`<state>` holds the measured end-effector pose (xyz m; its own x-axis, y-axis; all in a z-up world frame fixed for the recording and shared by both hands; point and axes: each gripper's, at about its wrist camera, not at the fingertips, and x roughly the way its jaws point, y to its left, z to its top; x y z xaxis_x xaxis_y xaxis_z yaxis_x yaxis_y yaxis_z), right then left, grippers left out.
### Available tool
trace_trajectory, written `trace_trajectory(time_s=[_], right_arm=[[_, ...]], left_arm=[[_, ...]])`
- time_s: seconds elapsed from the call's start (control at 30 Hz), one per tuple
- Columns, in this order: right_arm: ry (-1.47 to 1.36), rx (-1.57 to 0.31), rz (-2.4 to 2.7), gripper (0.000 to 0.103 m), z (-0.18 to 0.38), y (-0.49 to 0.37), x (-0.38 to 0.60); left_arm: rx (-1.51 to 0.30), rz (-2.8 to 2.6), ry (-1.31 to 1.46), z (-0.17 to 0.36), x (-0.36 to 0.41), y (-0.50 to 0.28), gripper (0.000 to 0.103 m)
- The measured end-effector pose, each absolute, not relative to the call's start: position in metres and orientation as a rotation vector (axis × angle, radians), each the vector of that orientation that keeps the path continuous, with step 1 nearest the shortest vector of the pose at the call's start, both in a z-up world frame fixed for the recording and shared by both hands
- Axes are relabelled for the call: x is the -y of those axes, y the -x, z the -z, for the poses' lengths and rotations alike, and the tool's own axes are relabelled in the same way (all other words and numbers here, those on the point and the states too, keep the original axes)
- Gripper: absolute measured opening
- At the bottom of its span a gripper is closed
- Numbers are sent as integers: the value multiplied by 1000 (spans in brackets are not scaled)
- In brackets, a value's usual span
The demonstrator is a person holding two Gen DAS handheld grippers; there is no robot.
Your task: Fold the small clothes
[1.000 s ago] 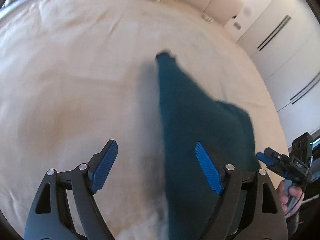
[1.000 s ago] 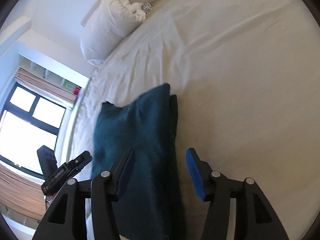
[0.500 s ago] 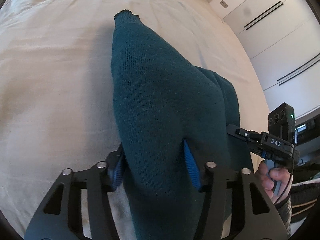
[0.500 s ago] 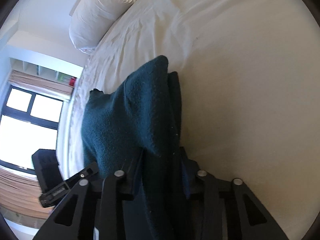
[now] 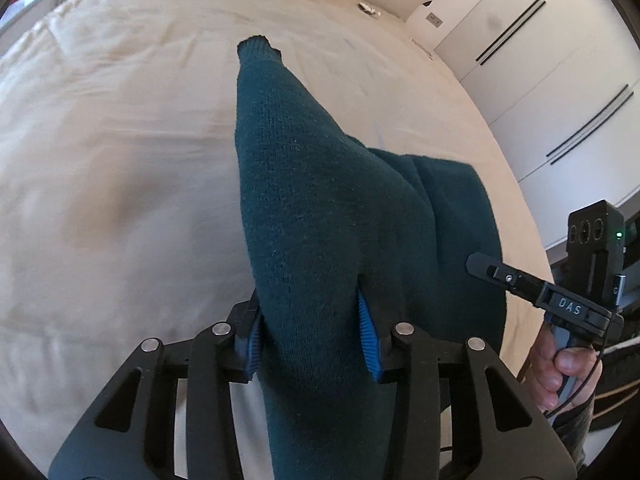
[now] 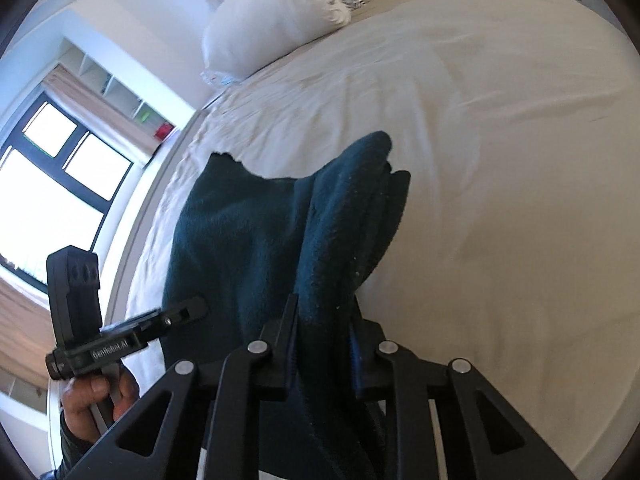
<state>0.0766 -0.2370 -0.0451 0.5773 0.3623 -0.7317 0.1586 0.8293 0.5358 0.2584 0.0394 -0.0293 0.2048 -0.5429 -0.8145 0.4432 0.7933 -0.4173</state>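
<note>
A dark teal knitted garment [image 5: 320, 208] hangs lifted over the cream bed [image 5: 120, 160]. My left gripper [image 5: 312, 336] is shut on its near edge, the blue pads pinching a fold. My right gripper [image 6: 324, 332] is shut on another part of the same garment [image 6: 256, 240], which drapes forward in folded layers. Each gripper shows in the other's view: the right one at the right edge of the left wrist view [image 5: 552, 300], the left one at the lower left of the right wrist view [image 6: 120, 340].
A white pillow [image 6: 272, 16] lies at the head of the bed. White wardrobe doors [image 5: 560, 60] stand to the right. A window [image 6: 48, 184] and shelves are on the left. The bed sheet [image 6: 480, 160] spreads wide around the garment.
Both grippers went from open around the garment to shut on it. The garment then rose off the bed, held between them.
</note>
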Motion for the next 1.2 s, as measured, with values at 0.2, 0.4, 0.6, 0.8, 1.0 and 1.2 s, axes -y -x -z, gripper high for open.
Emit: trace_trajectory(time_s=[0.2, 0.4, 0.6, 0.8, 1.0, 1.2], right_arm=[[-611, -994, -199, 22, 59, -52, 186], [-663, -1042, -213, 22, 97, -41, 160], [-734, -1064, -179, 27, 130, -38, 171], [-772, -1024, -174, 42, 143, -22, 175], [-734, -968, -98, 49, 119, -3, 188], [-526, -831, 29, 57, 59, 34, 175]], left_arm=[[-1173, 652, 42, 23, -97, -223, 38], [-1236, 616, 80, 72, -128, -208, 40], [-1200, 635, 113, 92, -130, -200, 48], [-1163, 618, 141, 96, -153, -177, 54], [-957, 499, 41, 48, -159, -147, 56], [-562, 372, -111, -34, -161, -91, 103]])
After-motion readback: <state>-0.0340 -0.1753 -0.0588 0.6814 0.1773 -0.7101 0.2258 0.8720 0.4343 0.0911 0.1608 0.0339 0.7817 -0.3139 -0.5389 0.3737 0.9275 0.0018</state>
